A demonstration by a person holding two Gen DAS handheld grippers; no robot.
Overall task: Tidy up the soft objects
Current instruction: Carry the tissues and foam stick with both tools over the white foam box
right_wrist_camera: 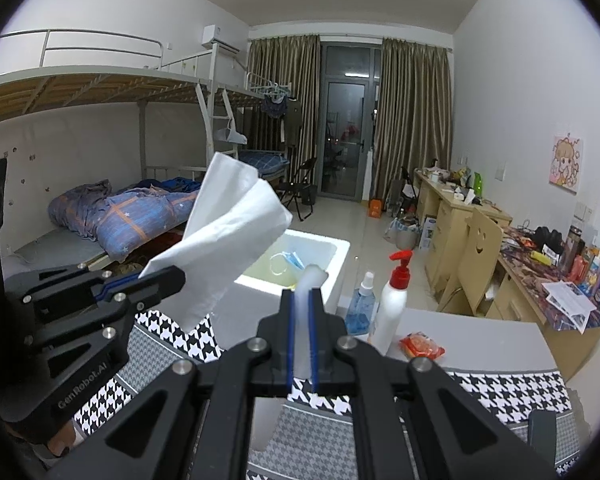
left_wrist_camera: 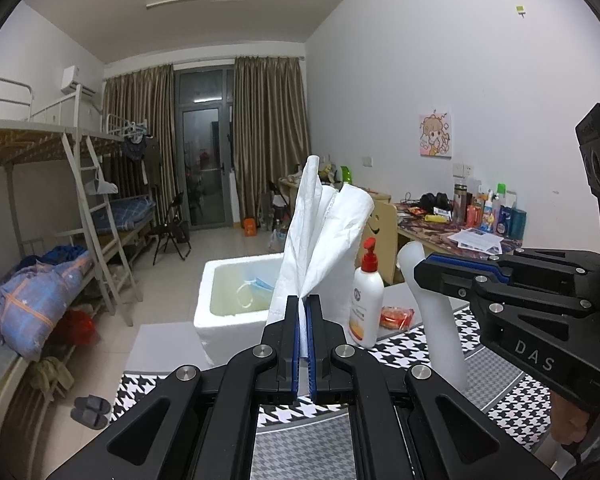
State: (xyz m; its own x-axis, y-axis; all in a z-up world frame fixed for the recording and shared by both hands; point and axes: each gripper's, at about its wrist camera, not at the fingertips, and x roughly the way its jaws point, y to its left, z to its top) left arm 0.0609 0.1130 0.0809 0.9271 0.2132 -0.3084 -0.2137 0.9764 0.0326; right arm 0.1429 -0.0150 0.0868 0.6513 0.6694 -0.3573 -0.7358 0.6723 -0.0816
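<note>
My left gripper (left_wrist_camera: 304, 300) is shut on a white paper tissue (left_wrist_camera: 324, 236) and holds it upright above the table; it also shows in the right wrist view (right_wrist_camera: 228, 224), pinched by the left gripper (right_wrist_camera: 168, 276). My right gripper (right_wrist_camera: 301, 294) is shut on a translucent white soft strip (right_wrist_camera: 305, 320), which shows in the left wrist view (left_wrist_camera: 440, 320) hanging from the right gripper (left_wrist_camera: 424, 270). A white foam box (left_wrist_camera: 236, 320) stands behind, with blue face masks (left_wrist_camera: 256, 286) inside; the box also shows in the right wrist view (right_wrist_camera: 324, 272).
A lotion bottle with a red pump (left_wrist_camera: 366, 300), a blue spray bottle (right_wrist_camera: 360, 308) and a red snack packet (left_wrist_camera: 396, 317) stand on the houndstooth-patterned table (left_wrist_camera: 400, 350). Bunk beds (left_wrist_camera: 40, 272) line the left; cluttered desks (right_wrist_camera: 520, 264) line the right wall.
</note>
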